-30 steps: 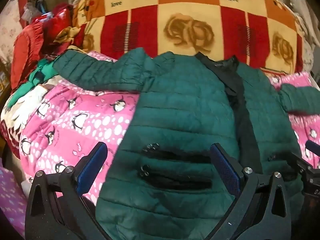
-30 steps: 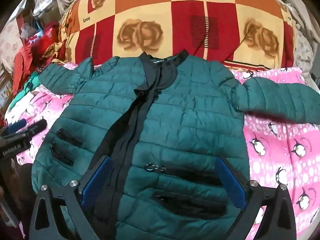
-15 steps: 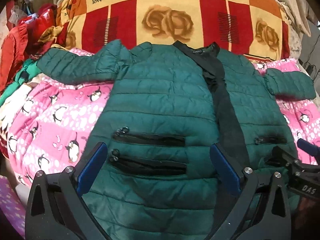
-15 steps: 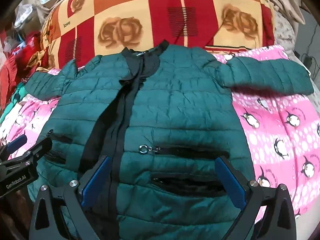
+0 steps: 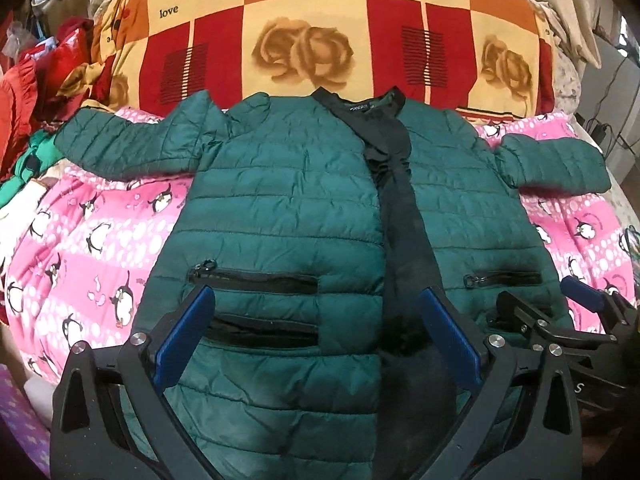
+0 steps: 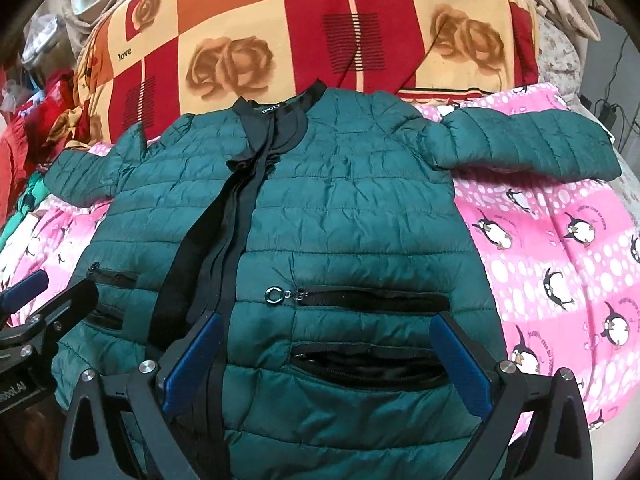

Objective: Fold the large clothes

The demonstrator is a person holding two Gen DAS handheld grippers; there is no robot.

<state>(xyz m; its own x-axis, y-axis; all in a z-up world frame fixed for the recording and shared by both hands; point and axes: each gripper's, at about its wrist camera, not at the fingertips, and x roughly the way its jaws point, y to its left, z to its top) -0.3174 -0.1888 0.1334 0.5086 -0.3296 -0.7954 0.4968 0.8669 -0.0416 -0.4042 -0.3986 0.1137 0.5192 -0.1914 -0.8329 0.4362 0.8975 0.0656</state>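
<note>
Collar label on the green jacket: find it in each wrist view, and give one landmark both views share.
Left wrist view: the collar label sits top centre, slightly right of the middle, inside the black neckline.
Right wrist view: the label sits upper left of centre, at the top of the black placket.
Shared landmark: the rose blanket directly behind the collar.

We look forward along each gripper's two fingers, low over the hem of the green quilted jacket point(image 5: 288, 216) and facing its collar and the rose-patterned blanket point(image 5: 312, 40) behind. Our left wrist view sits close over the left pockets, our right over the right ones. Both share the whole jacket, and each catches the other gripper at its edge.
</note>
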